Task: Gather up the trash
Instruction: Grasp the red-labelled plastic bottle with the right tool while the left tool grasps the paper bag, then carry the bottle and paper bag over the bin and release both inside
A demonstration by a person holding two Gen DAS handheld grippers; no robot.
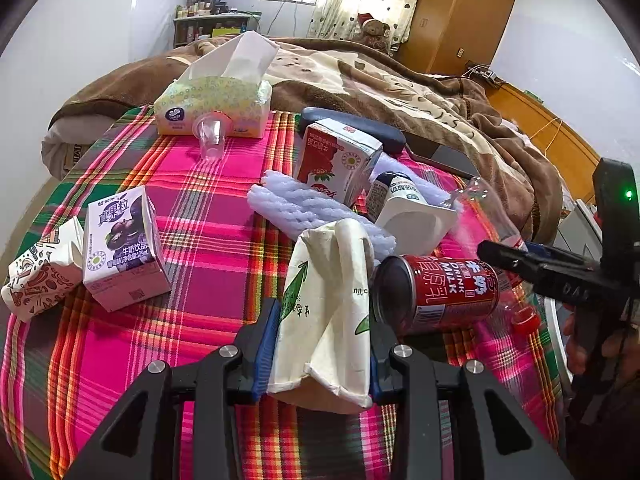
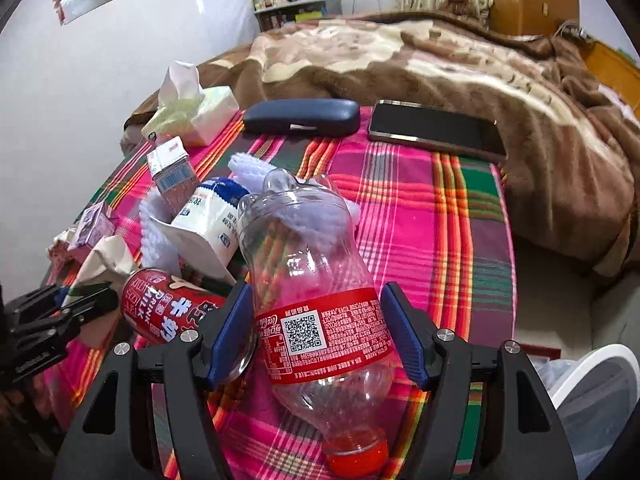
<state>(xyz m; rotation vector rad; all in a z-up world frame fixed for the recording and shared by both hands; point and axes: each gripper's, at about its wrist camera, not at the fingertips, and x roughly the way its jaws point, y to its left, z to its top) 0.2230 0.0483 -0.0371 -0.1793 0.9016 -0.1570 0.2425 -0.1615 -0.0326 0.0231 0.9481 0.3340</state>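
A phone (image 2: 436, 130) lies beside a dark case (image 2: 302, 117) on the plaid cloth (image 2: 432, 220)

The woven plaid tablecloth (image 2: 432, 216) is loud pink with green, orange and white stripes. The clear crushed plastic bottle (image 2: 316, 280) has a red label and red cap, right by a red milk can (image 1: 436, 292) with white lettering. The fuzzy blanket (image 2: 460, 64) is brown with cream patches, and the small square carton (image 1: 124, 248) is white and purple.

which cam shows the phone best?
Right wrist: the whole phone lies face up, unobstructed, at the table's far edge beside the dark case. Left wrist shows only a dark sliver of it behind the red carton.
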